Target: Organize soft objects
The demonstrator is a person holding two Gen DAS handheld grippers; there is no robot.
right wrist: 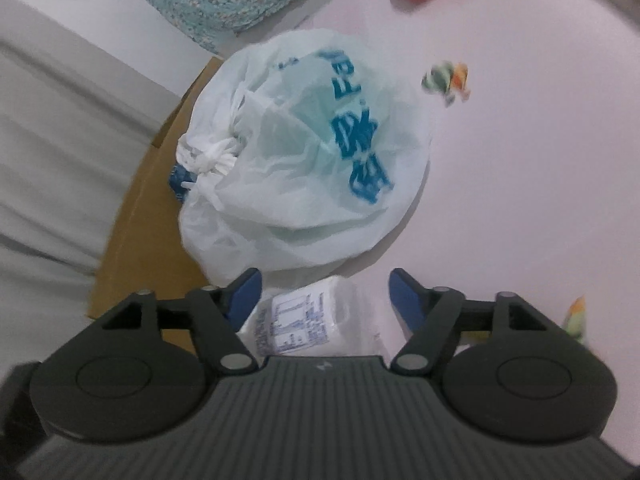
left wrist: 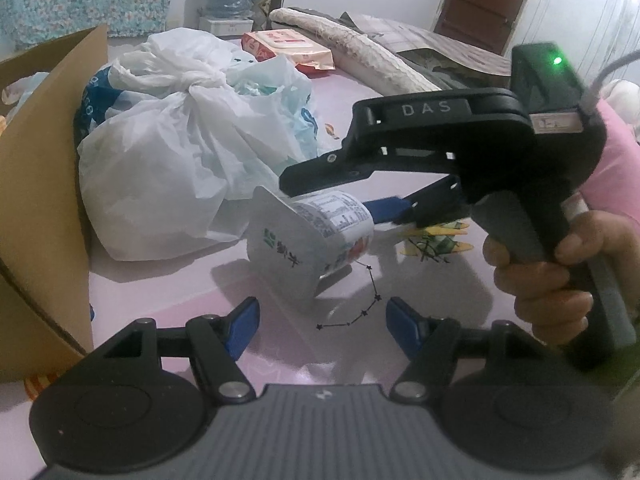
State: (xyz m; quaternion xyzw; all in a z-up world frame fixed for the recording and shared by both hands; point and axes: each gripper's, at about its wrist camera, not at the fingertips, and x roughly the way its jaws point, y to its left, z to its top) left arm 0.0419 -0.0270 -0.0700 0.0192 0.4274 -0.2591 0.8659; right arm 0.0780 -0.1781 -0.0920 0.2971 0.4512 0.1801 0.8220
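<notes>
Grippers both gape: right gripper [left wrist: 340, 200] straddles tissue pack [left wrist: 316, 236], left gripper [left wrist: 322, 320] over bare sheet.

Black tongs [left wrist: 338, 198] marked "DAS", blue pads [left wrist: 384, 205], green light, grey cable; pink sleeve [left wrist: 612, 168].

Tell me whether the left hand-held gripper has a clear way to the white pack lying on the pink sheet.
Probably not yet. The pack lies just ahead of the left hand-held gripper, whose jaws are open and empty, but the right hand-held gripper straddles it from above, jaws open, blocking a clean grab.
</notes>
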